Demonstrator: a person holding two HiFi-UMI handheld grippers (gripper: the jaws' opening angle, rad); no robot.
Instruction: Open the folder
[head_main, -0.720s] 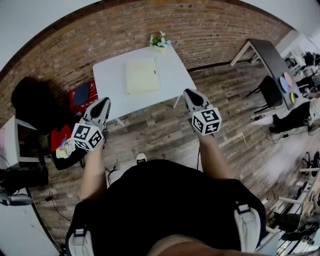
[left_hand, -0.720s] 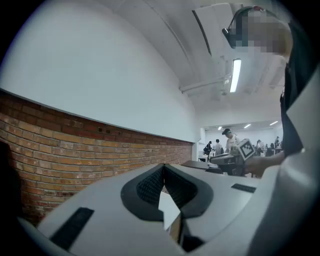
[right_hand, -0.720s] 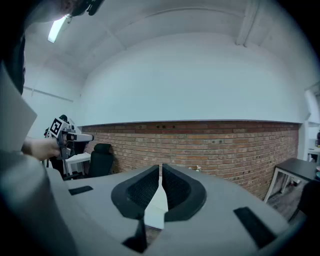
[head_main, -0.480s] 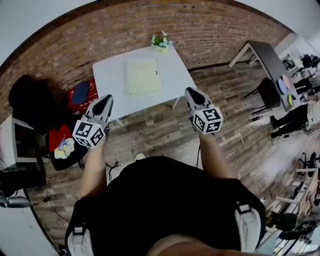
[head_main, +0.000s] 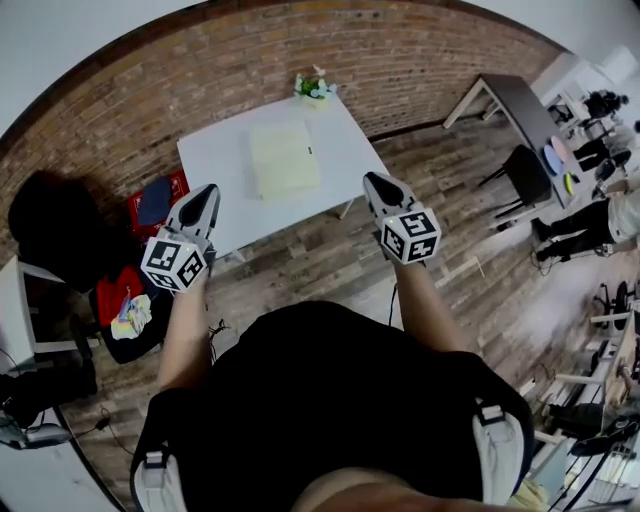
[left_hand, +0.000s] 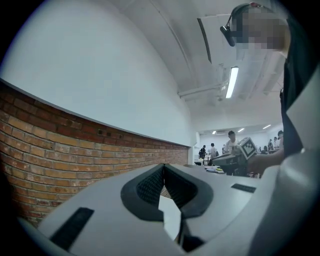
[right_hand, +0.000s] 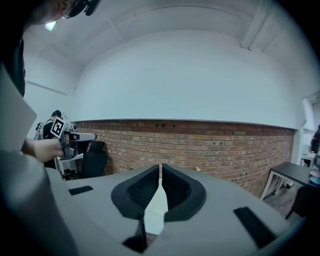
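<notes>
A pale yellow folder (head_main: 284, 159) lies closed on the white table (head_main: 215, 160) ahead of me, seen only in the head view. My left gripper (head_main: 207, 193) is held up over the table's near left edge, jaws shut and empty. My right gripper (head_main: 372, 181) hovers off the table's near right corner, above the wooden floor, also shut with nothing in it. In the left gripper view the jaws (left_hand: 163, 167) meet tip to tip against the brick wall. In the right gripper view the jaws (right_hand: 160, 167) likewise touch; the folder is hidden below them.
A small potted plant (head_main: 314, 87) stands at the table's far edge by the brick wall (head_main: 120, 110). Red and dark bags (head_main: 152, 198) and a black chair (head_main: 50, 215) sit left of the table. A dark desk (head_main: 520, 105) and people are at the far right.
The whole scene has shifted slightly left in the head view, as the head turned. Both grippers kept their places near the table's front edge and stayed shut.
</notes>
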